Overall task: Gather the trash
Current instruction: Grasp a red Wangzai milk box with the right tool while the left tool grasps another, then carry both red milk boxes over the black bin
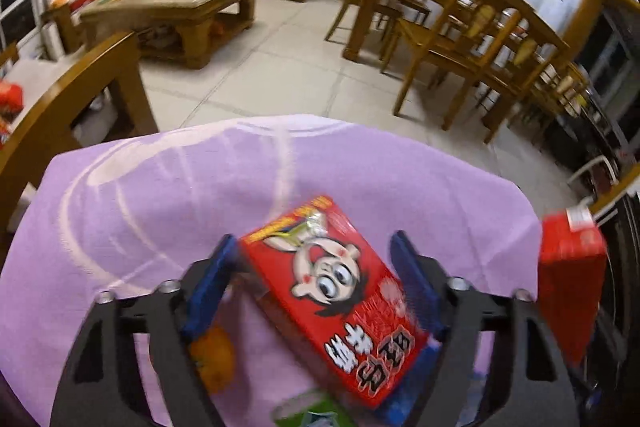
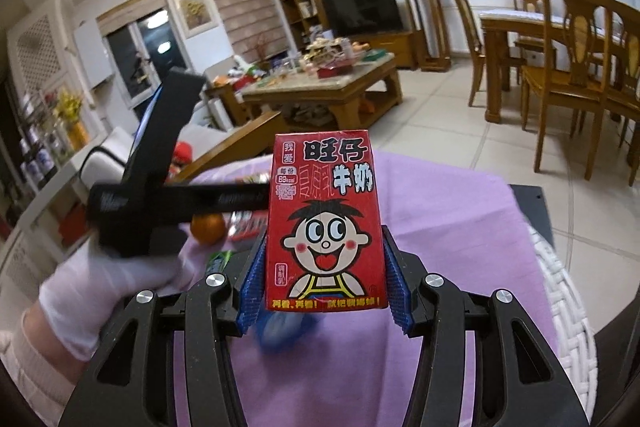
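Right tongs (image 2: 324,291) are clamped on a red milk carton (image 2: 326,223), its printed front upright and facing the right wrist camera, with a blue ribbed pad pressed against each of its lower sides. That carton is lifted above the purple cloth (image 2: 440,247) covering the worktop, and the same carton shows at the right edge of the left wrist view (image 1: 572,275). Left tongs (image 1: 316,259) stand apart around a second red carton (image 1: 336,291), which lies tilted and skewed on the cloth (image 1: 200,195); one corner sits against the left blue pad while the right pad near the tip stands clear of it, though blur makes the contact lower down hard to judge. A gloved hand (image 2: 108,287) in white holds the left tongs' black handle, seen from the right wrist view. An orange fruit (image 2: 208,225) rests on the cloth just beyond that hand, and a green packet (image 2: 219,261) lies near it. Something blue (image 2: 280,331) lies on the cloth under the lifted carton, too blurred to identify. A white woven basket rim (image 2: 568,307) sits at the worktop's right side.
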Motion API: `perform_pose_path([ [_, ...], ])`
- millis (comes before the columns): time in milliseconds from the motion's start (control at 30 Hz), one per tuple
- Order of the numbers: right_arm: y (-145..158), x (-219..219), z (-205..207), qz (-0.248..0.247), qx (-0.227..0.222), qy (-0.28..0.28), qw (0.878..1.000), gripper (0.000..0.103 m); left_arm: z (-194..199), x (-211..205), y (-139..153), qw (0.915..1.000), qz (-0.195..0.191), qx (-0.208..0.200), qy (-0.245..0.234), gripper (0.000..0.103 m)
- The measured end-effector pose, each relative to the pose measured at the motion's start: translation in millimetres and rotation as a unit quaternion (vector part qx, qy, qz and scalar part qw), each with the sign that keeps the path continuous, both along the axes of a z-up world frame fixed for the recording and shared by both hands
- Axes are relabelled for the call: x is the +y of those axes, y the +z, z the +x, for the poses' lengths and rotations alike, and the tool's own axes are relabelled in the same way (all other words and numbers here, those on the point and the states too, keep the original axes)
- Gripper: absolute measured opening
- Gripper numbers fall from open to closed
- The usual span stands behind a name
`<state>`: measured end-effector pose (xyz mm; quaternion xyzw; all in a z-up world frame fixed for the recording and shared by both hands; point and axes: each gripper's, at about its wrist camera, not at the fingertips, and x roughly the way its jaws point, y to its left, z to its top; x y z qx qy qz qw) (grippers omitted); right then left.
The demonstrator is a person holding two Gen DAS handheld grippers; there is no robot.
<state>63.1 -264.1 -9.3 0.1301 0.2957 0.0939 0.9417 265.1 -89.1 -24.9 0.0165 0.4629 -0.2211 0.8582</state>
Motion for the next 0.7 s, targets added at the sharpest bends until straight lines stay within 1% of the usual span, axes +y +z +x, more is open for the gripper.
perform_pose_path([
  [33,0.3,-3.3,-0.8,0.003,-0.003,-0.006,1.000,0.051,-2.1,-0.8,0.9,1.0000,-0.006,-0.002,-0.004,0.063],
  [100,2.7,-10.6,-4.3,0.007,-0.012,-0.023,1.000,0.051,-11.6,-2.8,4.2,0.9994,-0.027,-0.007,-0.018,0.061],
  [167,3.5,-17.9,-2.2,0.008,-0.021,-0.037,0.999,0.051,-18.5,-8.3,5.4,0.9991,-0.027,-0.016,-0.029,0.060],
  [300,7.2,-33.1,-11.4,0.019,-0.038,-0.068,0.997,0.051,-35.8,-16.1,8.0,0.9978,-0.036,-0.024,-0.050,0.059],
  [333,7.6,-35.1,-14.4,0.021,-0.043,-0.073,0.996,0.051,-40.3,-17.0,9.0,0.9973,-0.040,-0.026,-0.056,0.059],
  [400,11.9,-41.5,-21.3,0.026,-0.062,-0.085,0.994,0.051,-50.3,-16.7,12.5,0.9954,-0.059,-0.035,-0.067,0.058],
  [433,14.8,-42.3,-22.4,0.025,-0.070,-0.089,0.993,0.051,-53.3,-18.4,13.8,0.9952,-0.060,-0.038,-0.068,0.058],
  [500,17.9,-45.8,-27.0,0.025,-0.085,-0.097,0.991,0.051,-63.4,-18.8,17.7,0.9933,-0.072,-0.051,-0.074,0.058],
  [567,20.2,-50.9,-35.6,0.028,-0.102,-0.103,0.989,0.051,-77.0,-18.8,24.1,0.9919,-0.075,-0.070,-0.074,0.058],
  [700,23.8,-60.0,-46.8,0.035,-0.132,-0.115,0.984,0.051,-98.5,-11.2,39.3,0.9865,-0.107,-0.101,-0.072,0.058],
])
